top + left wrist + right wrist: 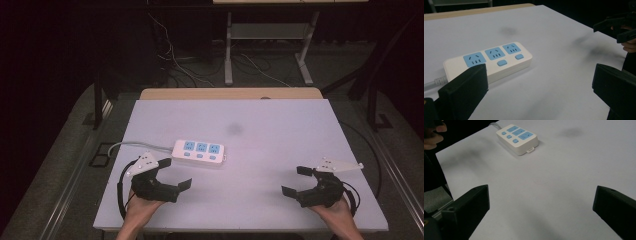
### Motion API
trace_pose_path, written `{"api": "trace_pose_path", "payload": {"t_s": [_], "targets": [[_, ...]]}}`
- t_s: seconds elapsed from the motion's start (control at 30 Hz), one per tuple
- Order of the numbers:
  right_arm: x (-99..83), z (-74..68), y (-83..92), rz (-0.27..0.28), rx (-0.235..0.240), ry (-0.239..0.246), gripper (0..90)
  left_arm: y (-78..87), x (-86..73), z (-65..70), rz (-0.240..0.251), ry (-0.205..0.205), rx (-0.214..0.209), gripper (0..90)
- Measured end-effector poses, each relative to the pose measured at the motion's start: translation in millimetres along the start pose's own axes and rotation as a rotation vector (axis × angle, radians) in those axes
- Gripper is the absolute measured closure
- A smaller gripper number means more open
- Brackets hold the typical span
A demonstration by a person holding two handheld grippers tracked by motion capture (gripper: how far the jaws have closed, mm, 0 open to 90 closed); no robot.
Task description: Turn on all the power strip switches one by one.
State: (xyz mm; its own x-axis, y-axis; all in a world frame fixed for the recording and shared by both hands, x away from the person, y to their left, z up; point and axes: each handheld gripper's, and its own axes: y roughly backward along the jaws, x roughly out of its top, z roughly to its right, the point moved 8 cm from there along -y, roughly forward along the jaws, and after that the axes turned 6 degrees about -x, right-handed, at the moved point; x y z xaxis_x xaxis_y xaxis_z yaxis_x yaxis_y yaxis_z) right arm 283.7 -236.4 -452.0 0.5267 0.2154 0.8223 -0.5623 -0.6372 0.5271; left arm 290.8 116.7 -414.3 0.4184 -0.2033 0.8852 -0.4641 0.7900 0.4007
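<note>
Item 1, power strip (198,153): white body, three blue sockets, each with a blue switch, grey cord running off its left end. I take it as my landmark. It lies flat on the white table (260,200), left of centre, nothing plugged in.

Item 2, left gripper (172,174): just on the near side of the power strip, toward its cord end, close but not touching it. I read its jaws as spread wide, with bare table between them; they hold nothing. In the left gripper view the near jaw overlaps the strip's cord-end corner, yet I judge that to be line of sight, not contact.

Item 3, right gripper (296,181): well apart from the power strip, off to its right and nearer the table's front edge. Jaws wide apart, nothing between them, nothing touched. In the right gripper view the strip (517,138) sits far ahead, with its small end tab turned toward me.

Item 4, dark smudge (235,129): on the table surface, beyond the power strip and to its right.

Progress, my judgement: nothing started. The strip is ungripped and unmoved by either tool. Everything is left: closing the left gripper's short gap to the strip and taking hold or pressing a switch.
</note>
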Motion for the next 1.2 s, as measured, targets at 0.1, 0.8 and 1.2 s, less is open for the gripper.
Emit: {"api": "trace_pose_path", "payload": {"t_s": [0.1, 0.8, 1.2], "targets": [[-0.1, 0.2, 0.3, 0.001, 0.0, 0.001, 0.6, -0.7, 3.7, -1.0, 0.0, -0.005, -0.002, 0.0], [-0.6, -0.5, 0.1, 0.0, 0.009, -0.003, 0.6, -7.8, 16.0, -22.1, -0.055, 0.013, -0.017, 0.0], [-1.5, -0.4, -0.8, -0.002, 0.011, 0.0, 0.5, -12.6, 18.9, -37.4, -0.095, 0.033, -0.013, 0.0]]}}
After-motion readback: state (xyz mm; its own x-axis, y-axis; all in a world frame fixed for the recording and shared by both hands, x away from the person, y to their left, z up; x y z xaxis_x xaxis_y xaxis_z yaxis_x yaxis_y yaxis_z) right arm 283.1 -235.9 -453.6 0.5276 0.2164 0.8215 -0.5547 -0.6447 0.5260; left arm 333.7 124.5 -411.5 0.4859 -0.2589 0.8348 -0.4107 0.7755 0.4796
